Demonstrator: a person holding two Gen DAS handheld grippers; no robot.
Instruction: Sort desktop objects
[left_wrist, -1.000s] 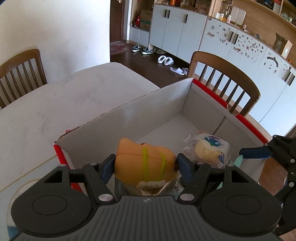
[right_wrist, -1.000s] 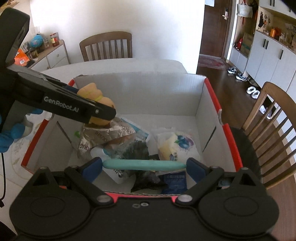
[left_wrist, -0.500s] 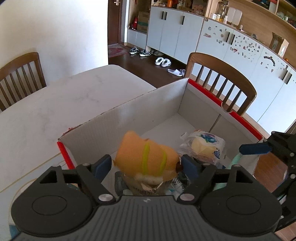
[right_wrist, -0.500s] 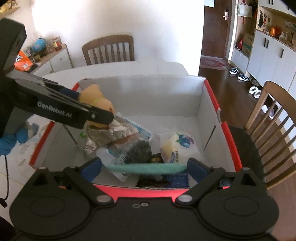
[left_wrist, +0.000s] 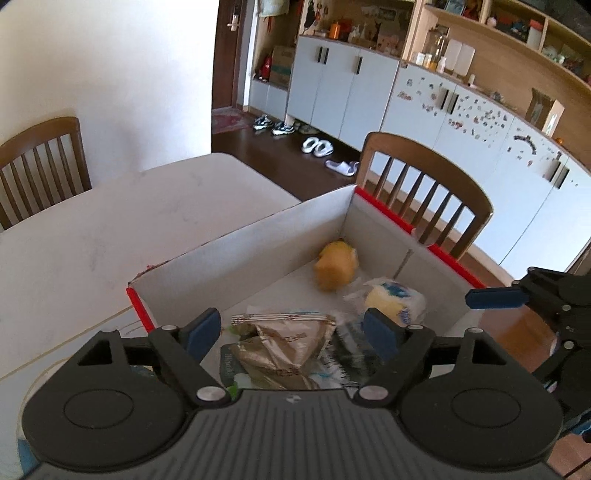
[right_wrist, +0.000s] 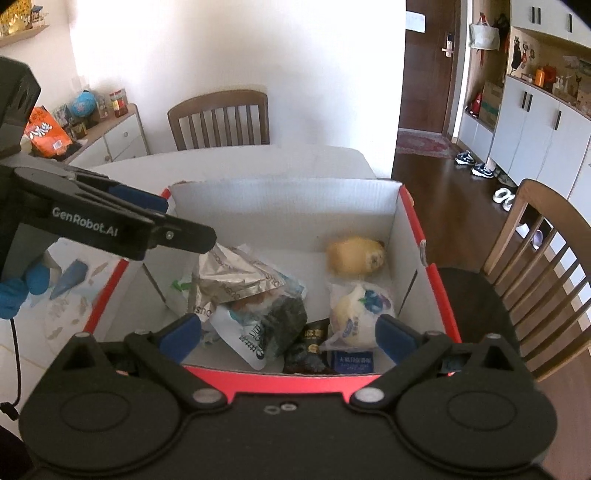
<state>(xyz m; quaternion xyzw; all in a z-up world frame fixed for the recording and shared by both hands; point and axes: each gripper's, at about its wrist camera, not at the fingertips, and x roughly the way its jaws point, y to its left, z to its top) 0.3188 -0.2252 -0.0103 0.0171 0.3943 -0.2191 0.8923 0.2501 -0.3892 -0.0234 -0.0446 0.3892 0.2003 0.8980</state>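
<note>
Both grippers spread wide and empty over the box (right_wrist: 417, 236).
The plush (right_wrist: 355, 255) in its far right corner looks soft, light; pinch mid-body.

Pretty clearly someone's home, the dining area opening onto the entry hall. Wooden slat-back chairs (left_wrist: 428, 195) are sitting around a pale dining table (left_wrist: 110, 229), shoes and slippers (left_wrist: 317, 146) are lying on the dark wood floor (right_wrist: 443, 177) by the front door (right_wrist: 428, 66), and a long run of white cabinets (left_wrist: 406, 110) covered in little stickers is running along the wall. A globe (right_wrist: 82, 103) and a snack bag (right_wrist: 46, 133) are crowding a sideboard (right_wrist: 118, 136).
</note>
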